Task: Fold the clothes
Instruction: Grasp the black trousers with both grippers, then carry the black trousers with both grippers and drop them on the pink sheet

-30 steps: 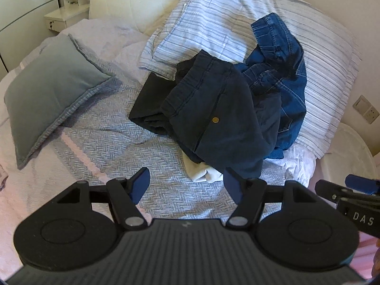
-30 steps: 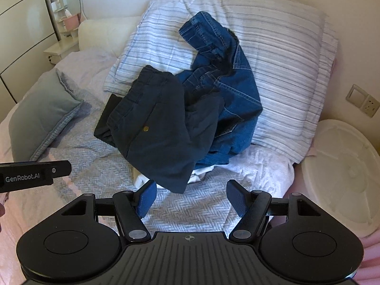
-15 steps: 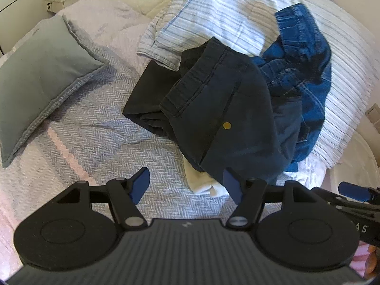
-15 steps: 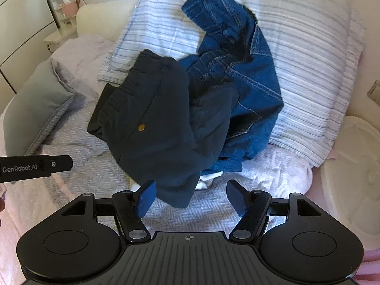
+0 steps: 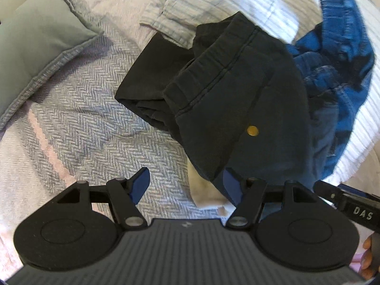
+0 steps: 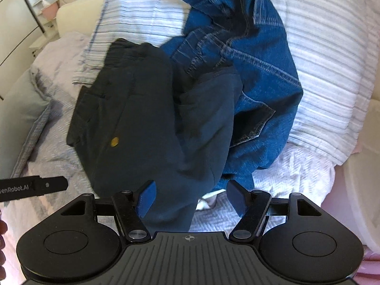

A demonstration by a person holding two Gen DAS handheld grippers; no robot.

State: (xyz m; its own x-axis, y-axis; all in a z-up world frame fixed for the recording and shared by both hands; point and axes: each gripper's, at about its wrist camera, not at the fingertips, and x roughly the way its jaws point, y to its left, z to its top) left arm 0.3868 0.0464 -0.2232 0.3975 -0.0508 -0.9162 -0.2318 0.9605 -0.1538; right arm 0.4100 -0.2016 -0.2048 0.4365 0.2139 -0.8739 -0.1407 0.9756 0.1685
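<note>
A grey cushion (image 5: 35,54) lies at the far left of the bed (image 5: 78,123), on a herringbone bedspread. Right of it, near the middle, sits a heap of clothes. The dark trousers (image 5: 237,99) are on top, crumpled, with the waistband turned toward the cushion and a brass button (image 5: 252,131) showing. A bit of white cloth (image 5: 206,192) pokes out from under their near edge. Further right, the jeans (image 6: 249,71) lie bunched, partly under the trousers and partly up on the striped pillow (image 6: 332,71) behind them. At the far right edge of the right wrist view a white round object (image 6: 363,201) stands beside the bed.

The left hand-held gripper (image 5: 187,185) hangs over the near-left edge of the heap with its jaws wide apart and nothing in them; its right blue pad (image 5: 231,187) is just at the trousers' hem, and whether it touches cannot be told. The right hand-held gripper (image 6: 193,197) is also spread wide and holds nothing; the lower end of the trousers lies between its two pads in the picture, without the pads pressing on it. Each gripper shows at the edge of the other's view.
</note>
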